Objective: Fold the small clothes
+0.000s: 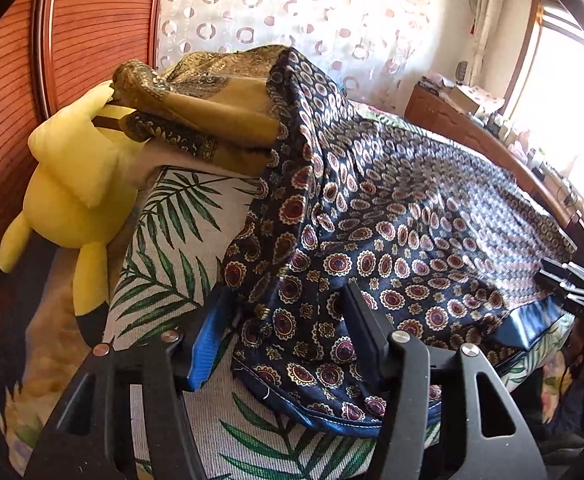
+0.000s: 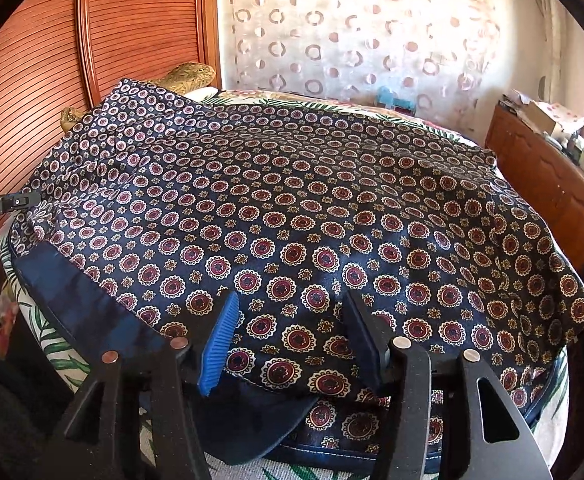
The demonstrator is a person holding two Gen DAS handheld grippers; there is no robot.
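a leaf-print bed cover [image 1: 171,248] carries a dark blue scarf with red medallions [image 2: 292,216], spread flat across it, one end climbing over a folded gold scarf [image 1: 215,112] at the far left. a yellow plush toy [image 1: 71,184] leans beside that pile. the left gripper [image 1: 283,332] straddles the blue scarf's near corner, jaws apart, not pressing. the right gripper [image 2: 292,332] stands parted over the near hem, cloth between its pads.
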